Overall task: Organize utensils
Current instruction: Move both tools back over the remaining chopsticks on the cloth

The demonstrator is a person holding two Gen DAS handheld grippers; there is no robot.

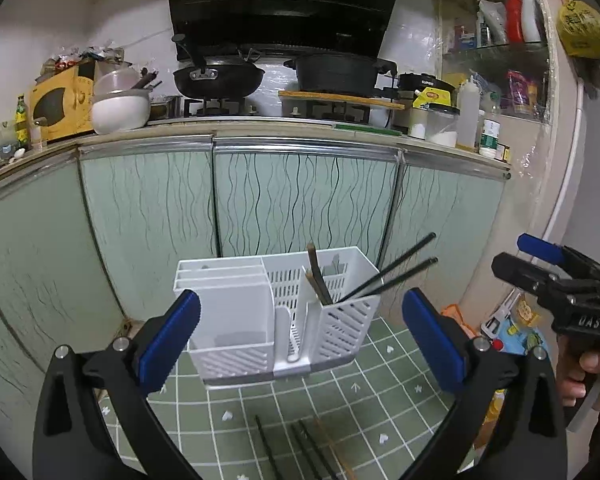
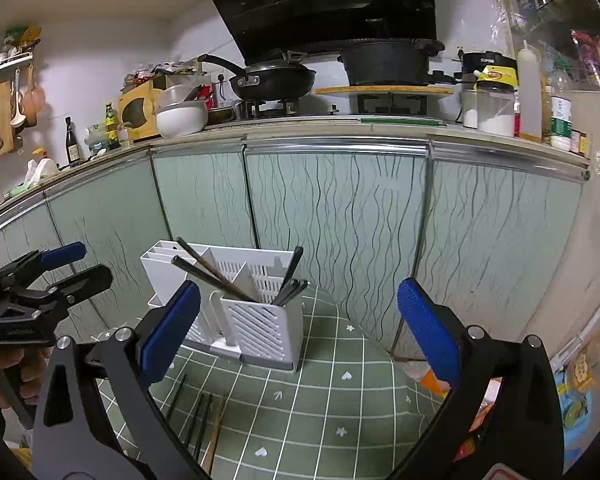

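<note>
A white slotted utensil holder [image 1: 236, 320] stands on the green tiled tablecloth [image 1: 380, 364]. Its right compartment holds a black chopstick pair [image 1: 396, 270] leaning right and a brown pair [image 1: 318, 280]. Several loose chopsticks [image 1: 312, 452] lie on the cloth in front of it. My left gripper [image 1: 300, 304] is open, its blue pads wide apart on either side of the holder and short of it, holding nothing. My right gripper [image 2: 300, 296] is open and bare too, facing the holder [image 2: 268, 332] from the right, with the loose chopsticks [image 2: 200, 416] below its left finger.
Pale green cabinet doors [image 1: 300, 200] stand close behind the table. The counter above carries a stove, a wok [image 1: 218, 78] and a pot [image 1: 336, 74]. The table's curved right edge [image 2: 384, 344] drops to bags and packets [image 2: 580, 384] on the floor.
</note>
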